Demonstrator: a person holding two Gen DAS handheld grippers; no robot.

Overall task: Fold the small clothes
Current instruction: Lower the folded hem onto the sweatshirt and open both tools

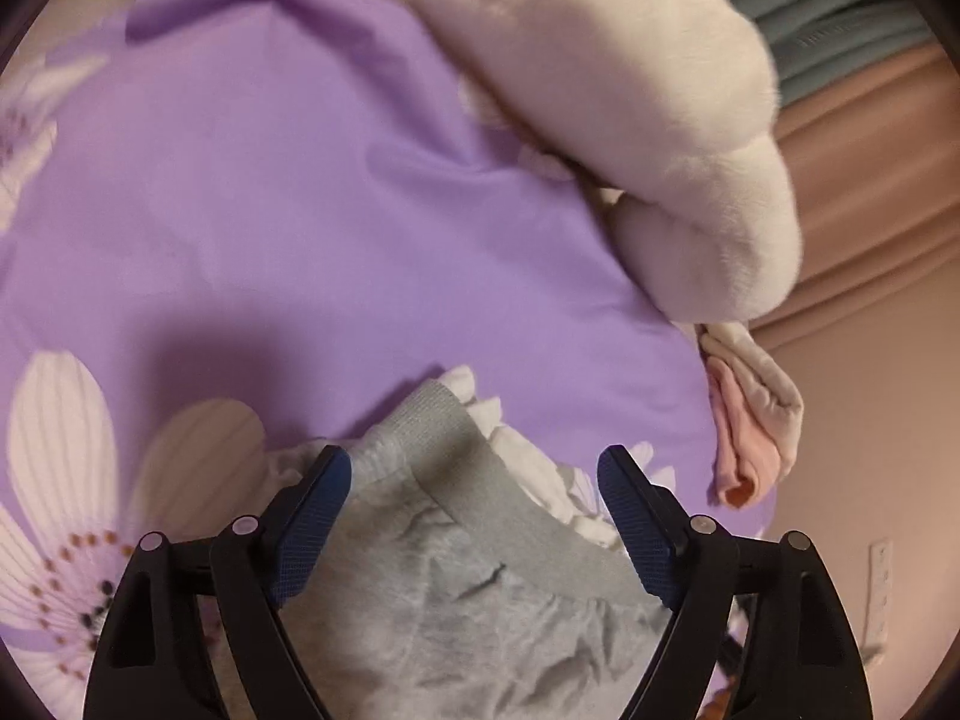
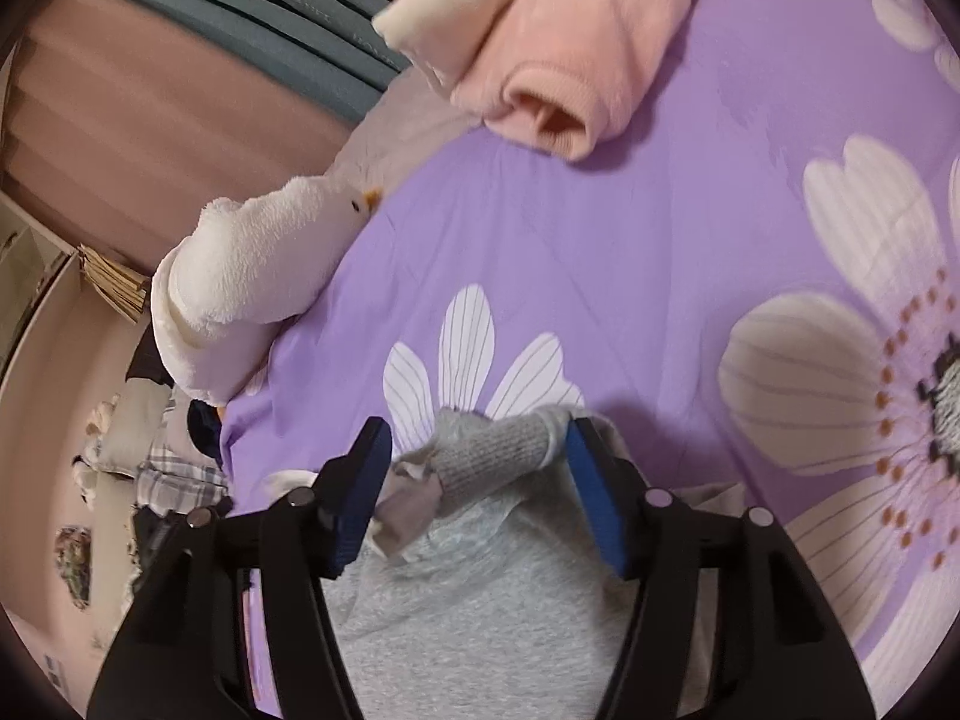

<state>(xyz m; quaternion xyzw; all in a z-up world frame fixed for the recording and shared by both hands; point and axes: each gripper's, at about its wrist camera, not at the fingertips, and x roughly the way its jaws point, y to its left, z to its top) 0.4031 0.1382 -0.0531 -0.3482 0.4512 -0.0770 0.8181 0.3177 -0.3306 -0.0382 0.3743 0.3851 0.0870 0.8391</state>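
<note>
A garment (image 1: 456, 588) lies on the bedsheet (image 1: 252, 192), between the spread fingers of the left gripper (image 1: 474, 474). Beyond it, a plush toy (image 1: 630, 120) rests at the sheet's right edge. A folded jumper (image 2: 576, 42) lies at the far side.

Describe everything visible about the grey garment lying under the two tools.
The small heathered grey knit garment lies crumpled on the purple floral bedsheet. It looks like soft jersey with a ribbed band along one edge and a ribbed cuff. White ruffled fabric peeks from beneath it. It is wrinkled and not yet neatly folded. The left tool and right tool sit open over it, fingers either side of the ribbing; contact cannot be told.
</note>
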